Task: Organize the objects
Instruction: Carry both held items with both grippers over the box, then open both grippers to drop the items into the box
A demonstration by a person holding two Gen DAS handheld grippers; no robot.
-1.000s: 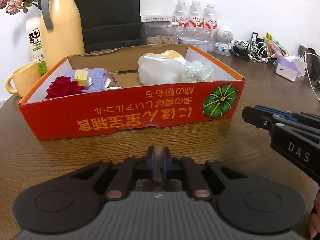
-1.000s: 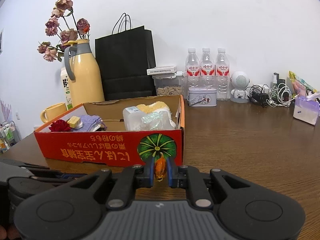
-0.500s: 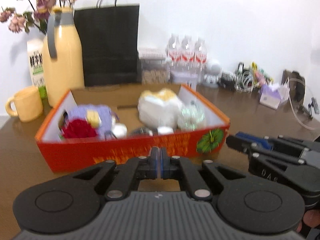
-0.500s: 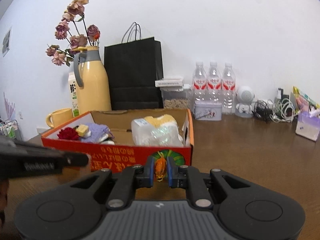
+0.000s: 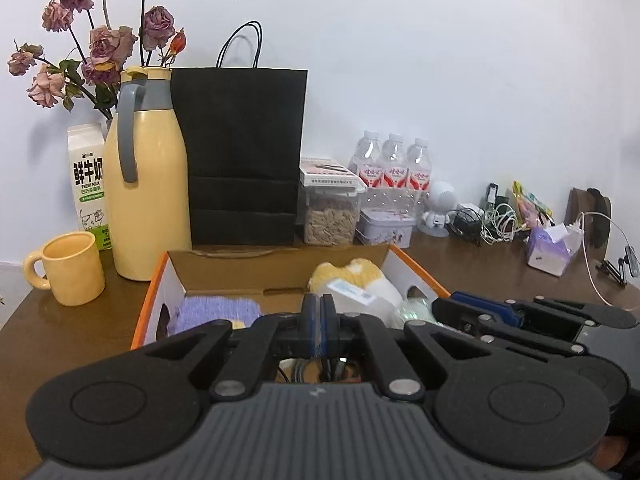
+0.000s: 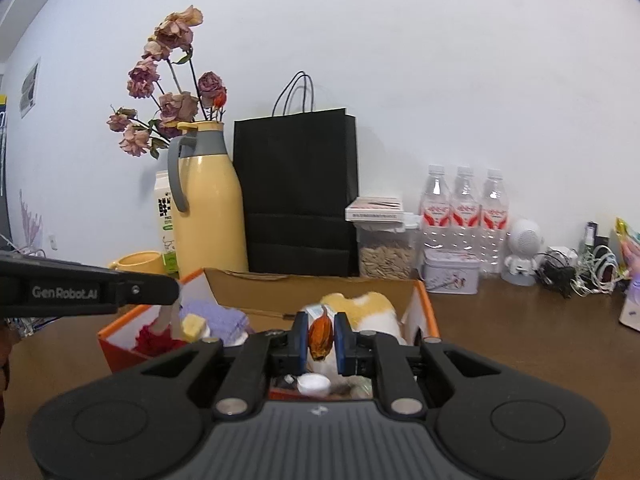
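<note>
An orange cardboard box (image 5: 152, 292) lies on the brown table just ahead of both grippers. In it are a purple knitted cloth (image 5: 216, 308), a white and yellow soft pack (image 5: 352, 284), a red rose (image 6: 154, 338) and a small yellow cube (image 6: 192, 326). My left gripper (image 5: 319, 312) hangs over the box's near side, shut with nothing visible between its fingers. My right gripper (image 6: 321, 332) is beside it on the right, shut on a small orange-brown bud (image 6: 320, 342). The box's front wall is hidden behind the grippers.
Behind the box stand a yellow thermos jug (image 5: 148, 200), a yellow mug (image 5: 72, 268), a milk carton (image 5: 88, 184), a black paper bag (image 5: 244, 160), a seed jar (image 5: 330, 216), three water bottles (image 5: 394, 168) and a tin (image 5: 386, 226). Cables (image 5: 492, 220) and a tissue pack (image 5: 552, 248) lie right.
Both grippers have risen and come forward from in front of the box to over its near edge. The right one still holds the orange bud. The left one stays shut.
</note>
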